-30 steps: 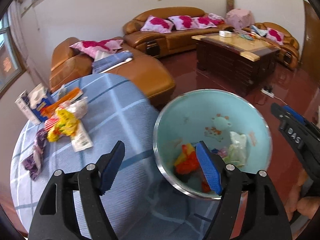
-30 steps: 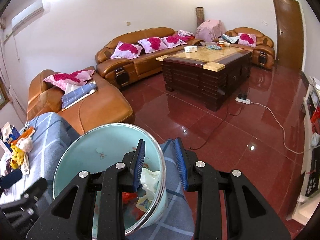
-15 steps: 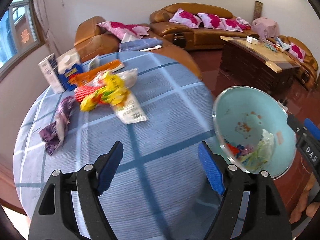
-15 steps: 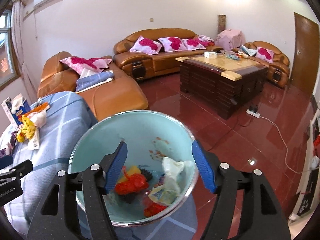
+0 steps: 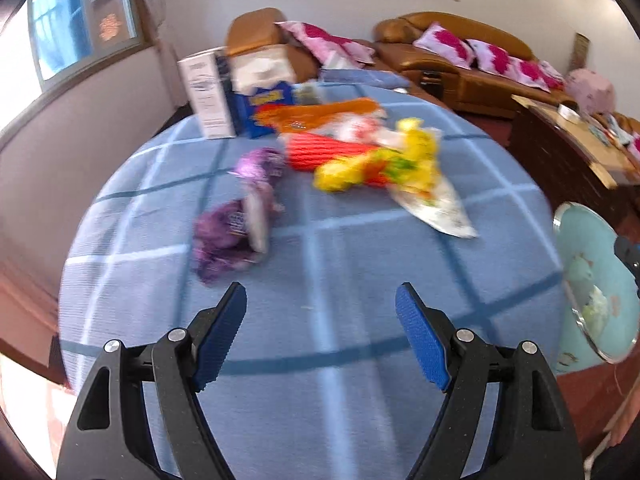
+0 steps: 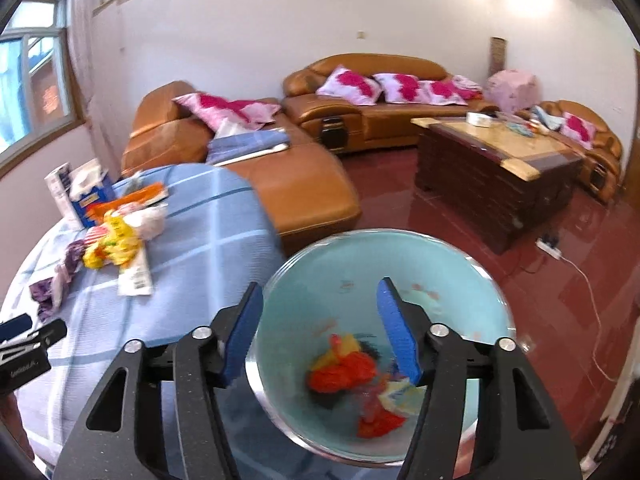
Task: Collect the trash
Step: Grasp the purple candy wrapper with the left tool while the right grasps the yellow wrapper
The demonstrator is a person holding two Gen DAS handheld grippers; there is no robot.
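My left hand-held gripper [image 5: 320, 320] hangs open and empty over the worktop [image 5: 320, 392] – wrappers [image 5: 376, 164] beyond it; my right hand-held gripper [image 6: 318, 320], closing on nothing, straddles the bin's [image 6: 460, 276] rim.

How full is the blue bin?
Partly filled: the bin holds crumpled wrappers only at the bottom; its walls above are bare.

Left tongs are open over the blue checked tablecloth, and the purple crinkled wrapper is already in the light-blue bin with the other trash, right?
Not quite. The purple crinkled wrapper lies on the blue checked tablecloth, not in the light-blue bin, as the left wrist view shows. The left tongs are indeed open over the cloth.
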